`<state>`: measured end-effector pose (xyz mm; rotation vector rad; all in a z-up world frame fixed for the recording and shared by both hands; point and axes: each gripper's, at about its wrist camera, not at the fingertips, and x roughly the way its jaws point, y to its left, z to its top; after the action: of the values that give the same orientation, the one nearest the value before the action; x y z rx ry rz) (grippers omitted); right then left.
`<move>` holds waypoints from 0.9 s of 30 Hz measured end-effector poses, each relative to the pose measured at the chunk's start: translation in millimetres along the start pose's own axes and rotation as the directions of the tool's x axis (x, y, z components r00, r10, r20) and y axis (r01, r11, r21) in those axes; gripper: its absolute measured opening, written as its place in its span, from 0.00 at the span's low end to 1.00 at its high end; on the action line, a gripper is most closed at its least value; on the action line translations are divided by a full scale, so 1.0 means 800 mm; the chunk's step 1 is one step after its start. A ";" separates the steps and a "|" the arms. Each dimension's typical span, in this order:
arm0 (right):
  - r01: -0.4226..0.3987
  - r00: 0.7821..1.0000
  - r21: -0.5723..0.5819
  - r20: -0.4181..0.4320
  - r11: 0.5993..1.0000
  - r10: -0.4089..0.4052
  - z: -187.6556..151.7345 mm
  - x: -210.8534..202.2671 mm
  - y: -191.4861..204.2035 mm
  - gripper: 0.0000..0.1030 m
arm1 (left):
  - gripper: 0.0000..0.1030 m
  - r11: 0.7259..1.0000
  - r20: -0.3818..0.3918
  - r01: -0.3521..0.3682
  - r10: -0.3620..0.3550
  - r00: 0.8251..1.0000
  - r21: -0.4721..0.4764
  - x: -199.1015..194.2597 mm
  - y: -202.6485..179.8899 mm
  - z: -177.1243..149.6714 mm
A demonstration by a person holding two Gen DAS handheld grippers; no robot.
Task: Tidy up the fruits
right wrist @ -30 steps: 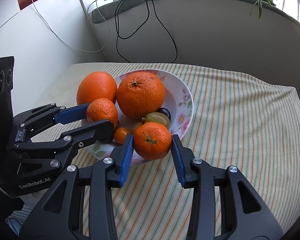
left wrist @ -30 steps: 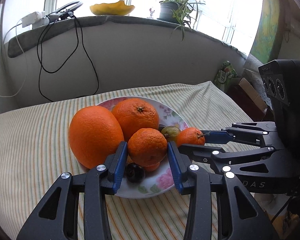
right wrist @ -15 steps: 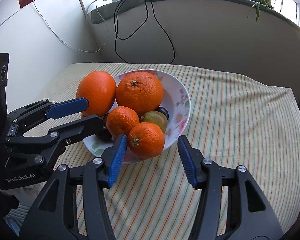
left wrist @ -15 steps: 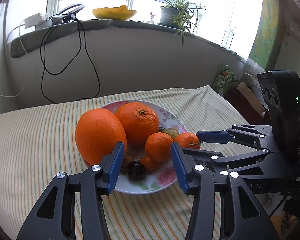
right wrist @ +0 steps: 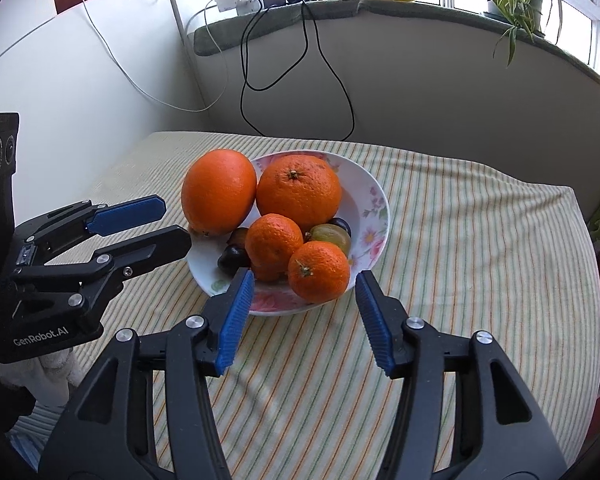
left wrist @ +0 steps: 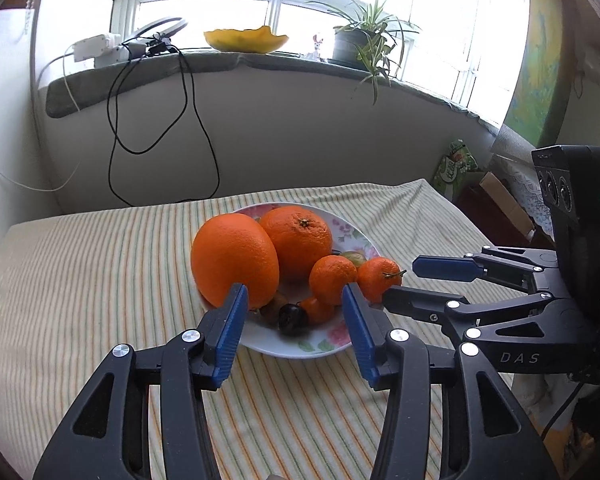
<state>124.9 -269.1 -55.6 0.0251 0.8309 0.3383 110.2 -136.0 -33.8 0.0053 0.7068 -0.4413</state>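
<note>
glossy floral plate, matt striped cloth, dimpled oranges

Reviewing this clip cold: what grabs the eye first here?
The floral plate heaped with fruit at the middle of the striped tablecloth: two big oranges at the back, two mandarins in front. Next, the left gripper and right gripper, both open and empty, short of the plate's near rim.

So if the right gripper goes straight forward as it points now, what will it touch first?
Most likely the near mandarin at the front of the plate: it sits just beyond the open jaws of the right gripper. Depth is uncertain; the plate's rim might come first.
</note>
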 end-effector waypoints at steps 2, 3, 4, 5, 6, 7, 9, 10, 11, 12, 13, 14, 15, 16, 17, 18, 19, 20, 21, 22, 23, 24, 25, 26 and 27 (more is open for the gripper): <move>0.001 1.000 0.008 0.012 1.000 -0.001 -0.003 -0.007 0.004 0.54 | 0.56 1.000 0.008 -0.010 0.010 1.000 -0.005 -0.008 0.001 -0.003; 0.002 1.000 0.011 0.018 1.000 -0.002 -0.004 -0.010 0.005 0.54 | 0.58 1.000 0.013 -0.016 0.016 1.000 -0.008 -0.012 0.002 -0.005; 0.004 1.000 0.012 0.024 1.000 -0.005 -0.005 -0.013 0.007 0.54 | 0.58 1.000 0.015 -0.019 0.019 1.000 -0.009 -0.015 0.002 -0.006; 0.010 1.000 0.011 0.030 1.000 -0.010 -0.006 -0.016 0.009 0.54 | 0.58 1.000 0.018 -0.024 0.024 1.000 -0.010 -0.019 0.002 -0.008; 0.016 0.999 0.011 0.033 1.000 -0.016 -0.007 -0.018 0.010 0.55 | 0.58 0.999 0.020 -0.032 0.033 0.999 -0.009 -0.023 0.002 -0.009; 0.021 0.999 0.011 0.038 1.000 -0.021 -0.008 -0.020 0.012 0.60 | 0.60 0.999 0.021 -0.039 0.040 0.999 -0.009 -0.026 0.003 -0.010; 0.035 0.998 0.010 0.055 0.999 -0.036 -0.010 -0.027 0.016 0.68 | 0.66 0.998 0.027 -0.054 0.054 0.998 -0.013 -0.032 0.003 -0.012; 0.044 0.997 0.007 0.065 0.999 -0.044 -0.011 -0.030 0.019 0.69 | 0.66 0.998 0.031 -0.060 0.061 0.998 -0.013 -0.034 0.003 -0.013; 0.052 0.996 0.005 0.072 0.999 -0.052 -0.012 -0.034 0.021 0.69 | 0.66 0.997 0.034 -0.069 0.070 0.997 -0.015 -0.037 0.003 -0.013; 0.064 0.995 0.004 0.077 0.998 -0.064 -0.013 -0.037 0.024 0.70 | 0.66 0.997 0.035 -0.077 0.077 0.996 -0.019 -0.039 0.002 -0.014; 0.075 0.994 0.003 0.082 0.997 -0.075 -0.014 -0.040 0.027 0.73 | 0.68 0.996 0.034 -0.084 0.085 0.996 -0.025 -0.041 0.002 -0.015; 0.085 0.993 0.004 0.085 0.996 -0.085 -0.014 -0.043 0.029 0.78 | 0.69 0.995 0.033 -0.091 0.092 0.995 -0.029 -0.043 0.002 -0.016; 0.097 0.991 0.004 0.091 0.995 -0.097 -0.015 -0.046 0.031 0.80 | 0.72 0.995 0.033 -0.100 0.101 0.994 -0.030 -0.045 0.002 -0.017; 0.111 0.989 0.005 0.099 0.994 -0.111 -0.016 -0.049 0.034 0.82 | 0.72 0.993 0.036 -0.111 0.112 0.993 -0.029 -0.047 0.001 -0.019; 0.126 0.986 0.006 0.111 0.992 -0.126 -0.019 -0.053 0.036 0.82 | 0.73 0.992 0.037 -0.122 0.123 0.992 -0.026 -0.049 0.000 -0.020; 0.141 0.983 0.008 0.120 0.990 -0.141 -0.021 -0.057 0.038 0.82 | 0.73 0.991 0.037 -0.133 0.134 0.990 -0.024 -0.051 -0.001 -0.022; 0.155 0.980 0.012 0.127 0.988 -0.156 -0.023 -0.060 0.040 0.82 | 0.73 0.990 0.036 -0.141 0.142 0.989 -0.025 -0.053 -0.001 -0.023; 0.170 0.976 0.019 0.131 0.985 -0.171 -0.025 -0.062 0.041 0.82 | 0.73 0.989 0.037 -0.145 0.146 0.989 -0.029 -0.054 -0.001 -0.023; 0.183 0.974 0.026 0.134 0.983 -0.185 -0.028 -0.065 0.041 0.82 | 0.73 0.988 0.036 -0.147 0.149 0.988 -0.034 -0.055 0.001 -0.024; 0.191 0.972 0.032 0.136 0.981 -0.193 -0.030 -0.067 0.041 0.82 | 0.75 0.988 0.034 -0.151 0.153 0.988 -0.038 -0.056 0.001 -0.024; 0.197 0.970 0.042 0.136 0.980 -0.201 -0.032 -0.069 0.040 0.83 | 0.77 0.987 0.033 -0.156 0.158 0.987 -0.037 -0.057 0.001 -0.024; 0.204 0.968 0.053 0.136 0.977 -0.210 -0.035 -0.070 0.039 0.83 | 0.79 0.987 0.031 -0.161 0.161 0.986 -0.032 -0.057 0.000 -0.025; 0.213 0.966 0.065 0.136 0.975 -0.220 -0.038 -0.071 0.039 0.83 | 0.79 0.986 0.031 -0.164 0.165 0.986 -0.026 -0.057 0.000 -0.025; 0.219 0.964 0.070 0.136 0.973 -0.226 -0.040 -0.072 0.038 0.83 | 0.79 0.986 0.033 -0.167 0.168 0.985 -0.026 -0.058 -0.001 -0.026; 0.224 0.963 0.071 0.136 0.972 -0.232 -0.042 -0.073 0.039 0.83 | 0.79 0.985 0.034 -0.169 0.170 0.985 -0.026 -0.058 -0.001 -0.027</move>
<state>55.1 -261.3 -31.6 0.0050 0.6920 0.0948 65.1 -115.6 -20.9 0.0353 0.6699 -0.2692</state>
